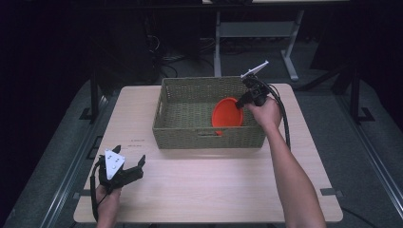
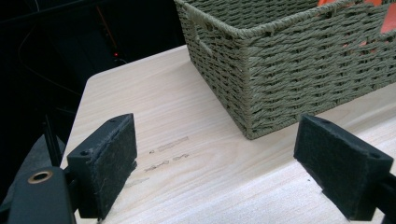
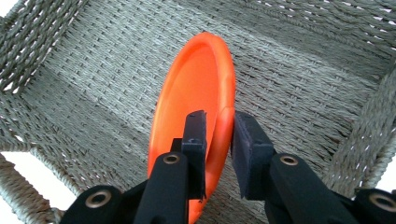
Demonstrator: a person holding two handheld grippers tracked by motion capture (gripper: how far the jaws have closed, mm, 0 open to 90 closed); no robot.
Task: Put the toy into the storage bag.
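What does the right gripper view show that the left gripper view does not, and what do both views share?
Right gripper view alone: the right gripper inside the basket, its jaws on either side of the rim of an orange plate that stands on edge over the woven floor; a small gap seems to show at one pad.

Left gripper view alone: the left gripper, jaws wide open with nothing between them, over the light wooden table, facing the basket's outer wall and a handle slot.

Both: the green woven basket, and some orange of the plate.

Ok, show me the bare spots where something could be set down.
Free: the table between the basket and the near edge, and left of the basket. Inside, the basket's left half is bare; its right holds the orange plate and right gripper.
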